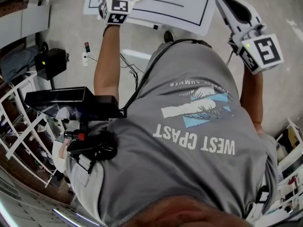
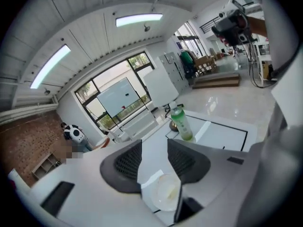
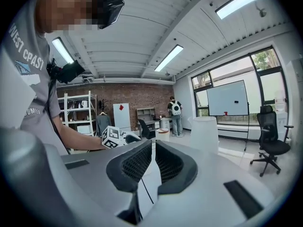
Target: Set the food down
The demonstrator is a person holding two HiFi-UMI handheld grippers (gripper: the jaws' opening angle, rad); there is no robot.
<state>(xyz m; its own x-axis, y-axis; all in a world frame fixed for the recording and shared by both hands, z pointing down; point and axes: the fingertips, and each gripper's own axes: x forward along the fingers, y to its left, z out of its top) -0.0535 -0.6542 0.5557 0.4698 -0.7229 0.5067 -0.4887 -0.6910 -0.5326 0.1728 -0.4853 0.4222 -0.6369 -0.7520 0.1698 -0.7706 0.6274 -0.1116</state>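
Pale round flat food piece (image 2: 166,193) lies on white table w/ black lines (image 2: 222,136), just below left gripper (image 2: 154,144); its jaws are apart, holding nothing. Green plastic bottle (image 2: 181,123) stands behind. Right gripper (image 3: 153,146): jaws slightly apart, empty.

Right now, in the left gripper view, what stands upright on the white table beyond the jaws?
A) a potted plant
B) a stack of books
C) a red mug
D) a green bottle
D: a green bottle with a white cap stands upright on the table.
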